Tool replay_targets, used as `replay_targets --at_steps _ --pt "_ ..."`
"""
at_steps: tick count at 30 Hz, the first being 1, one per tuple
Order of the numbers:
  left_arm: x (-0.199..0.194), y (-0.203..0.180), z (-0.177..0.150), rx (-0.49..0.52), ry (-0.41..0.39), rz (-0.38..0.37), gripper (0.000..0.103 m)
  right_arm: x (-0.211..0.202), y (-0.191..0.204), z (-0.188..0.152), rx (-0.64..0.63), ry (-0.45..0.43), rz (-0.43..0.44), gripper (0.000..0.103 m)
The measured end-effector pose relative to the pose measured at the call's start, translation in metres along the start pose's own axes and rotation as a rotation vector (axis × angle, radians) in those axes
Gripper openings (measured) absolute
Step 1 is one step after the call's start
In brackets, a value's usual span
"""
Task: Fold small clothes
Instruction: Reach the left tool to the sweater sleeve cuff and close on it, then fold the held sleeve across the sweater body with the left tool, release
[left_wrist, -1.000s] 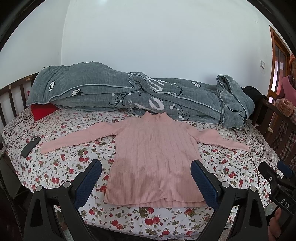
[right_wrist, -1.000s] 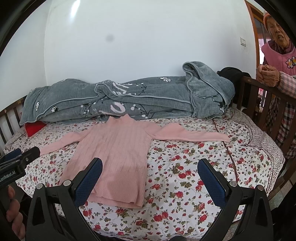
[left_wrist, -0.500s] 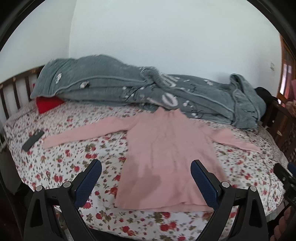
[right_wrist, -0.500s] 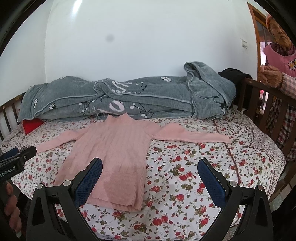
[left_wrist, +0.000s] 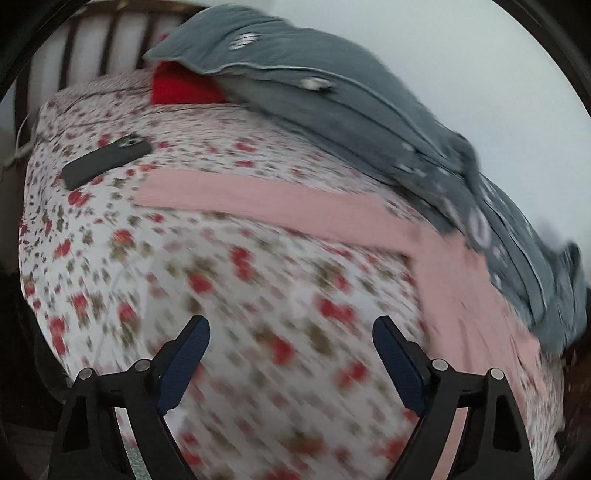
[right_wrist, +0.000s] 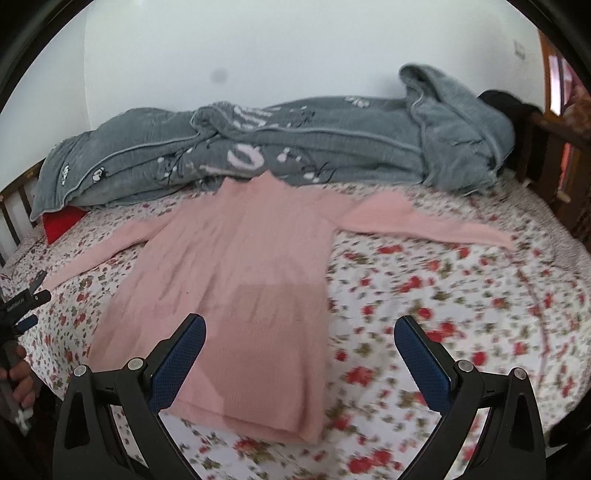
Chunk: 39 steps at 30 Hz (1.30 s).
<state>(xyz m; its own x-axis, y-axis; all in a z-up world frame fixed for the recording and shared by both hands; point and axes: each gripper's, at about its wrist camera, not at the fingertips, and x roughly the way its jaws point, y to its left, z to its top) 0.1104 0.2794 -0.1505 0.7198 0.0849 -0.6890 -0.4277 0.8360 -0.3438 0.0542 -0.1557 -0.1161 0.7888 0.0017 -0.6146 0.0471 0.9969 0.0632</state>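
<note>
The left gripper (left_wrist: 291, 354) hangs over bare floral sheet (left_wrist: 229, 280) with its jaws wide apart but just beginning to close, and nothing lies between them. The left wrist view is badly smeared and tilted, so fine detail there cannot be trusted. The right gripper (right_wrist: 299, 354) has its jaws spread wide too and holds nothing; its left pad shows over the lower body of the pink sweater (right_wrist: 236, 280), though whether it touches the knit cannot be told.

The sweater lies flat, face up, in the middle of the bed, collar toward the heaped grey blanket (right_wrist: 295, 147), hem toward the near edge, both sleeves stretched straight out to the sides. That spread-out lay looks deliberate: a garment laid open like this gives clean fold lines, and each sleeve end is free for one gripper to take. In the left wrist view the left sleeve (left_wrist: 258, 203) runs across the frame ahead of the jaws, with a dark phone (left_wrist: 107, 160) lying just beyond the cuff (near enough to watch when the sleeve is lifted) and a red cushion (left_wrist: 181, 88) tucked under the blanket's edge.

Both grippers point downward at a slant toward the mattress, the left one rolled to one side. A hand (right_wrist: 20, 380) holding the left gripper's handle shows at the left rim of the right wrist view. No fold is made yet; the likely first step is a sleeve brought in over the body.
</note>
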Motion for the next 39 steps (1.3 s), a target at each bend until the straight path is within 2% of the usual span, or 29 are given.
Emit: replay_targets --at_steps 4,9,14,18,20,22,23,25,26,27,29,32,35,39 --pt "0.033 0.035 0.03 -0.055 -0.005 0.028 0.081 0.028 0.019 0.004 -0.021 0.018 0.007 0.101" --pt "0.073 0.08 0.048 -0.191 0.019 -0.028 0.066 0.057 0.04 0.003 -0.051 0.041 0.021 0.101" --pt "0.091 0.098 0.065 -0.252 -0.003 -0.073 0.057 0.076 0.052 0.003 -0.089 0.066 0.012 0.101" --pt "0.104 0.108 0.075 -0.319 -0.013 -0.059 0.054 0.082 0.051 0.008 -0.088 0.064 0.009 0.101" --pt "0.104 0.104 0.076 -0.313 -0.037 -0.023 0.053 0.084 0.047 0.011 -0.07 0.061 0.016 0.101" --pt "0.104 0.102 0.08 -0.305 -0.049 0.035 0.038 0.084 0.041 0.013 -0.05 0.061 0.015 0.101" --pt "0.102 0.102 0.083 -0.314 -0.063 0.067 0.034 0.084 0.038 0.014 -0.047 0.061 0.016 0.101" --pt "0.101 0.104 0.091 -0.329 -0.072 0.067 0.007 0.084 0.031 0.015 -0.046 0.054 0.006 0.101" --pt "0.102 0.102 0.095 -0.325 -0.057 0.061 0.007 0.083 0.027 0.014 -0.044 0.049 -0.001 0.101" --pt "0.101 0.098 0.101 -0.309 -0.047 0.08 0.007 0.083 0.023 0.014 -0.04 0.045 -0.006 0.101" --pt "0.091 0.079 0.111 -0.248 -0.082 0.119 0.007 0.08 0.011 0.013 -0.021 0.037 -0.003 0.101" --pt "0.077 0.038 0.125 -0.143 -0.125 0.13 0.007 0.076 -0.006 0.012 0.016 0.021 0.005 0.101" --pt "0.062 -0.024 0.14 -0.023 -0.167 0.096 0.007 0.071 -0.023 0.012 0.047 0.002 0.016 0.101" --pt "0.052 -0.131 0.144 0.158 -0.193 0.004 0.007 0.066 -0.045 0.01 0.062 -0.028 0.013 0.101"
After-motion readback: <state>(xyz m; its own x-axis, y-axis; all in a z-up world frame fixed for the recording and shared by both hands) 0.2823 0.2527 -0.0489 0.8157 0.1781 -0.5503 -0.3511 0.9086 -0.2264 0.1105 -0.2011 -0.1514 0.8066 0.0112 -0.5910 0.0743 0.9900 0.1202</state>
